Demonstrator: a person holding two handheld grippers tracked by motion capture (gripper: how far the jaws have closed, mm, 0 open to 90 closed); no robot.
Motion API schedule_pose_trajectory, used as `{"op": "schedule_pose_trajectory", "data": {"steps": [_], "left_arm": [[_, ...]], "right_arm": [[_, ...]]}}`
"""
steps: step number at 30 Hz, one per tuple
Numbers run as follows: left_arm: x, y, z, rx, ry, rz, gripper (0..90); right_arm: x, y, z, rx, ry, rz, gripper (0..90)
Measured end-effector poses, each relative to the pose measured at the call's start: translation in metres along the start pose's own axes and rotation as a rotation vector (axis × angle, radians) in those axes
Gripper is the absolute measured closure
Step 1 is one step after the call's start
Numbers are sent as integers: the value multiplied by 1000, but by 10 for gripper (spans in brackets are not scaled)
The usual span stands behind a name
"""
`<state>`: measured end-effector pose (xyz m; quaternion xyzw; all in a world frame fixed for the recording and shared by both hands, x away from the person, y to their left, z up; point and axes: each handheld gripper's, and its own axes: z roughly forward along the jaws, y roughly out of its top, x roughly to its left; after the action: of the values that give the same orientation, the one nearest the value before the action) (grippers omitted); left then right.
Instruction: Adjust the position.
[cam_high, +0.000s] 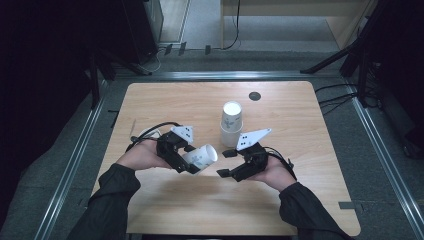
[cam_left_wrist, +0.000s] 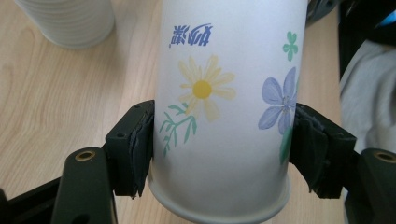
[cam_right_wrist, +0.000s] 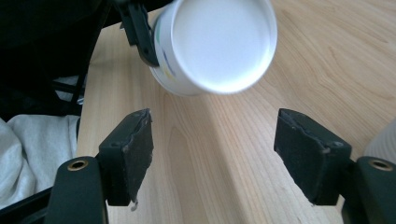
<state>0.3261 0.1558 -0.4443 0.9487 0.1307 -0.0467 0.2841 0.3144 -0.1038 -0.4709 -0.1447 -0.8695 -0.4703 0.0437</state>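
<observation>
My left tool (cam_high: 186, 159) clamps the flowered paper cup (cam_high: 201, 158) sideways above the counter (cam_high: 165, 102), mouth toward my right tool (cam_high: 231, 162), whose jaws stand apart, empty, ready to take it.

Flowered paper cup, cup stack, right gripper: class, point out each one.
flowered paper cup (cam_left_wrist: 219, 88), left gripper view, on its printed side wall.
cup stack (cam_high: 232, 120), high view, on the top cup's wall.
right gripper (cam_right_wrist: 212, 154), right gripper view, midway between its open jaws.
</observation>
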Motion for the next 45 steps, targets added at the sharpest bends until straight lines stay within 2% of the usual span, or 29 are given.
{"op": "schedule_pose_trajectory", "data": {"steps": [7, 10, 12, 16, 19, 24, 29, 36, 39, 41, 45], "left_arm": [[-11, 8, 9, 87, 9, 50, 291], [-16, 12, 10, 118, 13, 78, 291], [-19, 14, 11, 136, 16, 79, 291], [-25, 18, 14, 180, 28, 108, 290], [-29, 21, 16, 193, 41, 121, 288], [-31, 23, 18, 212, 31, 139, 287], [-33, 23, 21, 220, 28, 148, 286], [-32, 21, 21, 200, 17, 156, 274], [-28, 20, 19, 166, 12, 142, 212], [-25, 18, 17, 141, 26, 126, 133], [-19, 12, 8, 76, 31, 91, 103]], "right_arm": [[5, 2, 6, 2, 4, -31, 277], [6, 3, 8, -2, 21, -36, 274], [7, 4, 10, 0, 46, -39, 267], [11, 5, 17, 13, 64, -53, 266], [13, 6, 23, 28, 72, -66, 266], [17, 7, 31, 46, 77, -91, 286], [19, 8, 33, 49, 75, -104, 323], [20, 8, 32, 55, 83, -102, 338], [20, 9, 31, 53, 74, -105, 337], [18, 10, 27, 47, 66, -111, 337], [14, 10, 17, 19, 56, -105, 338]]}}
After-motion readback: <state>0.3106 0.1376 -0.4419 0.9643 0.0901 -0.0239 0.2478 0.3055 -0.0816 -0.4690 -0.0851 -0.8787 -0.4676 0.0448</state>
